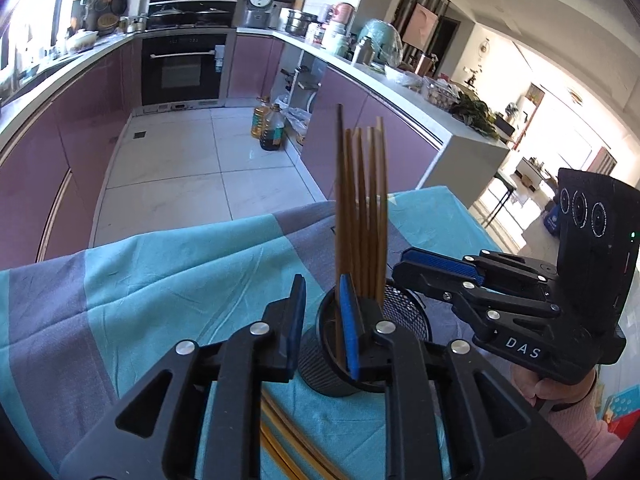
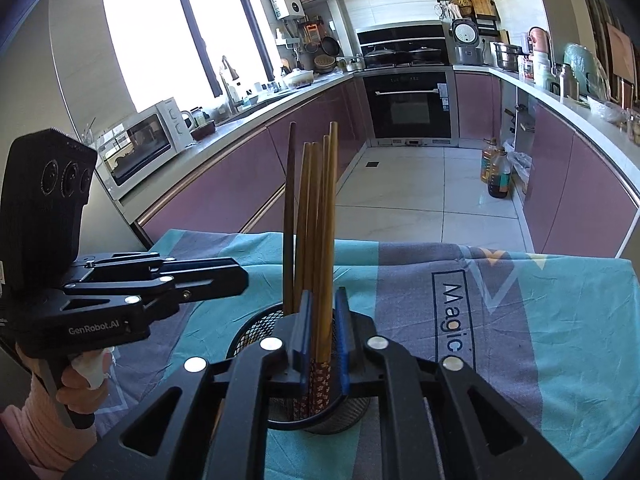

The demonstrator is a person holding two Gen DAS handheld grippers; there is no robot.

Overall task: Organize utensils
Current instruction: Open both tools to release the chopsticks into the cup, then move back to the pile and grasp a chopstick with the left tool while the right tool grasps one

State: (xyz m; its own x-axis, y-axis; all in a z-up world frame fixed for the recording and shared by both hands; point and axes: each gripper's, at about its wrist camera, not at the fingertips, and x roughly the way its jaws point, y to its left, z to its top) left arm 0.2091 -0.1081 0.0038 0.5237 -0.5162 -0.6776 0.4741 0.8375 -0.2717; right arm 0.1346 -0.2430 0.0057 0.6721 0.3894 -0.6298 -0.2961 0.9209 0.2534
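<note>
Several brown chopsticks (image 1: 362, 208) stand upright in a black mesh holder (image 1: 320, 368) on the cloth-covered table. My left gripper (image 1: 322, 292) hangs over the holder, open; one dark chopstick (image 1: 340, 200) runs along its right pad and the other pad is clear of it. In the right wrist view the same bundle (image 2: 316, 220) rises from the holder (image 2: 256, 330). Two chopsticks with red patterned ends (image 2: 320, 380) pass between the pads of my right gripper (image 2: 324, 292), which stands slightly open around them. More chopsticks (image 1: 288, 448) lie loose on the cloth under the left gripper.
A teal and grey cloth (image 2: 520, 320) covers the table, whose far edge drops to a tiled kitchen floor. Oil bottles (image 1: 272, 128) stand on that floor by purple cabinets. A hand in a pink sleeve (image 1: 560, 384) holds each gripper.
</note>
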